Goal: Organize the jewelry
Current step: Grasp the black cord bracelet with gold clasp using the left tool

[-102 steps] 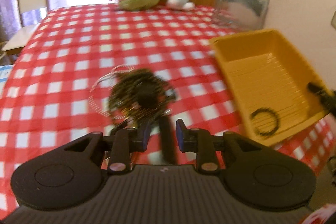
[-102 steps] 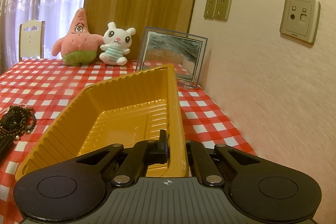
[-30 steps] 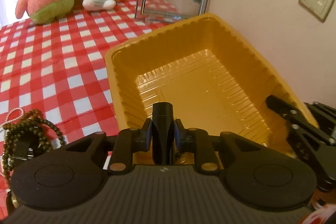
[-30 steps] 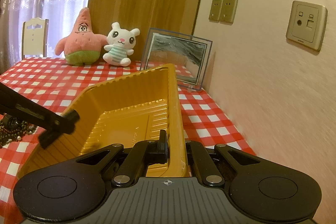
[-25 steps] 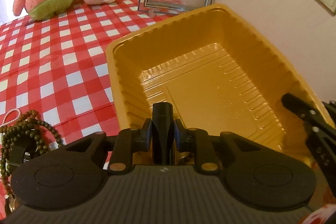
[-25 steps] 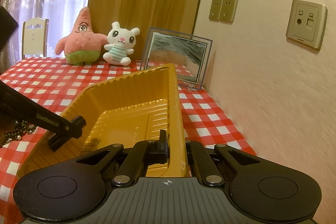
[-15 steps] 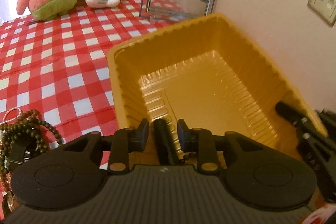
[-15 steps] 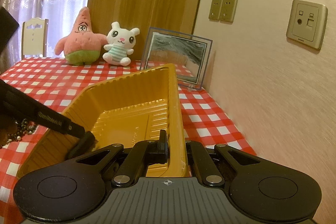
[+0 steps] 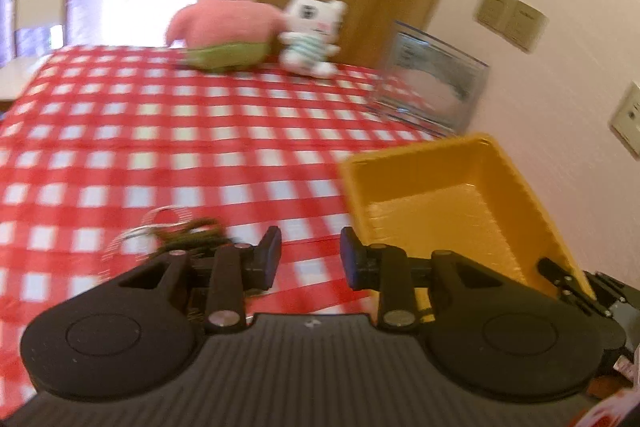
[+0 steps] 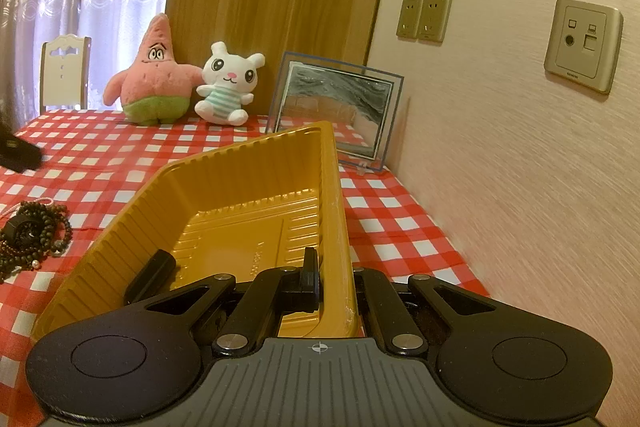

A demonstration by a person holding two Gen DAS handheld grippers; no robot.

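A yellow ribbed tray (image 10: 248,215) sits on the red checked tablecloth; it also shows in the left wrist view (image 9: 460,203). My right gripper (image 10: 334,279) is shut on the tray's near right wall. A black cylindrical piece (image 10: 150,275) lies inside the tray at its near left. My left gripper (image 9: 310,257) is open and empty above the cloth, left of the tray. A pile of dark bead strands (image 10: 34,231) with a pale cord lies left of the tray; it is blurred in the left wrist view (image 9: 184,231), just ahead of the left finger.
A pink star plush (image 10: 154,79) and a white bunny plush (image 10: 228,87) stand at the table's far edge. A framed picture (image 10: 336,111) leans on the wall behind the tray. The wall runs close along the right. A chair (image 10: 64,71) stands far left.
My left gripper opened and let the black piece go into the tray, then drew out and swung left toward the bead pile. My right gripper kept its hold on the tray wall.
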